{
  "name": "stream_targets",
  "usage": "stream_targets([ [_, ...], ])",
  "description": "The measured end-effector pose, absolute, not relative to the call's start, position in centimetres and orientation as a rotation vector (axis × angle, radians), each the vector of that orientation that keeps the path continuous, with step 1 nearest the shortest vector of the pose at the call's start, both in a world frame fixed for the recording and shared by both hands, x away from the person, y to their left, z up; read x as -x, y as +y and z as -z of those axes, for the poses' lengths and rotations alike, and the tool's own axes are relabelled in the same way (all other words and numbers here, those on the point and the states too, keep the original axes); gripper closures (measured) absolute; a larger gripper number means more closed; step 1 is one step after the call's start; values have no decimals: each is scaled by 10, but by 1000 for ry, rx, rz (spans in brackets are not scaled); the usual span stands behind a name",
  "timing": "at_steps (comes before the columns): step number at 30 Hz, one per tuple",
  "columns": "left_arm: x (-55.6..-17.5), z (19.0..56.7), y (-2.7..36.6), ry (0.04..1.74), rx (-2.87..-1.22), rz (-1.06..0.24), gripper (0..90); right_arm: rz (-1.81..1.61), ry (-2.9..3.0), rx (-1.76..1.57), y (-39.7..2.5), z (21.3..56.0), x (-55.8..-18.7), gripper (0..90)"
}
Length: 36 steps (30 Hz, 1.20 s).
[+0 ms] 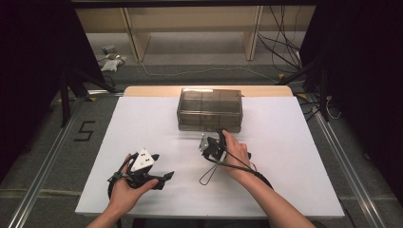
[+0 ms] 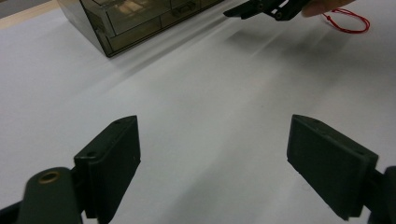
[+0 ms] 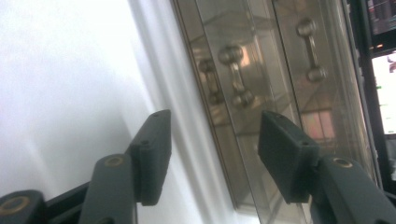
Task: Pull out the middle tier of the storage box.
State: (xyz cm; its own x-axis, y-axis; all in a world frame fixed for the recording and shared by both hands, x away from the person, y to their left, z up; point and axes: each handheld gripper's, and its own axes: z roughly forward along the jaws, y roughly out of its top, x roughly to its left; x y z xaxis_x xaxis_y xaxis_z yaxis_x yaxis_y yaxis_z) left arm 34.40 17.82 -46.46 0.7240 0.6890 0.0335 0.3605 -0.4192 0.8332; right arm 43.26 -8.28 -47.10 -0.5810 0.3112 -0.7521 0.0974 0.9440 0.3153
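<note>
A smoky see-through drawer box (image 1: pixel 209 109) stands at the back middle of the white table (image 1: pixel 142 123). My right gripper (image 1: pixel 213 137) is just in front of it and points at its front. In the right gripper view that gripper (image 3: pixel 217 140) is open, close to a drawer front with a dumbbell-shaped handle (image 3: pixel 236 74) and touching nothing. My left gripper (image 1: pixel 164 166) is held near the table's front left. Its jaws (image 2: pixel 219 140) are wide open over bare table. The box (image 2: pixel 135 23) and the right gripper (image 2: pixel 266 8) lie farther off in the left gripper view.
A thin red cord loop (image 2: pixel 348 21) lies on the table by the right hand (image 1: pixel 237 154). Beyond the table are a wooden shelf frame (image 1: pixel 195 28), loose cables (image 1: pixel 280 47) and a taped "5" (image 1: pixel 85 130) on the floor at left.
</note>
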Motion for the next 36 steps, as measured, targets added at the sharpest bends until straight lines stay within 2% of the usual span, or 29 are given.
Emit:
stream_targets([
  [18, -344, 466, 177, 800, -2044, -467, 174, -317, 2341, -324, -121, 439, -464, 457],
  [21, -345, 466, 177, 802, -2043, -465, 174, -320, 2397, -338, -125, 437, -473, 515],
  [25, -344, 466, 177, 800, -2044, -464, 174, -317, 2454, -338, -129, 435, -480, 543],
  [30, -345, 466, 177, 798, -2048, -461, 174, -321, 2527, -314, -134, 430, -492, 653],
  [36, -345, 466, 177, 800, -2044, -461, 174, -293, 2594, -288, -135, 426, -501, 692],
])
